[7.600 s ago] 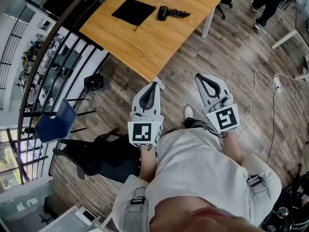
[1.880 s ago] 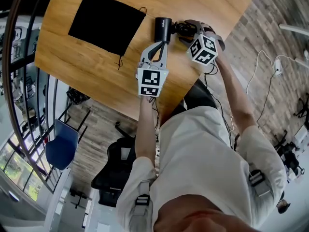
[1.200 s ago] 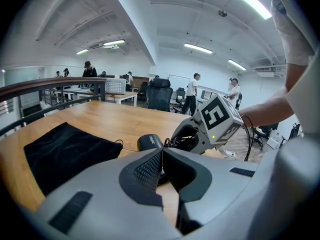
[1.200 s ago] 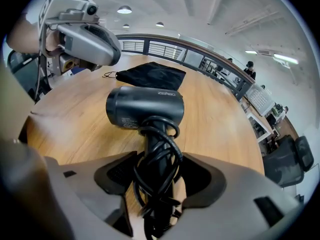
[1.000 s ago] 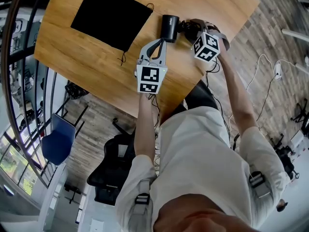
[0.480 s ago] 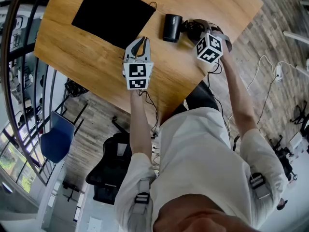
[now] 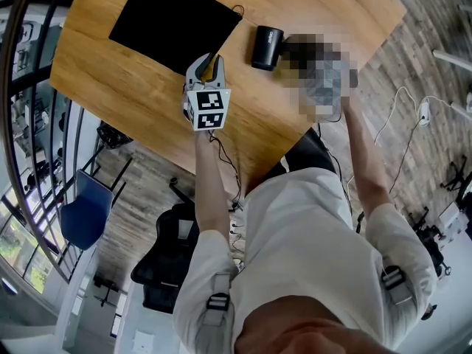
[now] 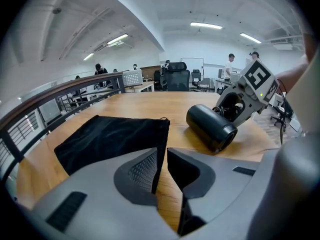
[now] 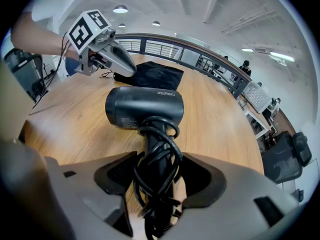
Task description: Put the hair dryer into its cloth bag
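an open-plan office: black office chairs (image 8: 177, 79) and desks (image 8: 145, 86) stand under ceiling strip lights (image 8: 205, 25), people (image 8: 231, 60) stand among workstations, and a railing (image 9: 160, 44) edges the wood-plank floor (image 7: 413, 65).

We count one hair dryer (image 7: 266, 47), one cloth bag (image 7: 173, 22) and one wooden table (image 7: 133, 87); two grippers, the left gripper (image 8: 162, 156) and the right gripper (image 9: 159, 160); and two chairs (a blue chair (image 7: 87, 216) and a black chair (image 7: 166, 271), both past the table's edge).
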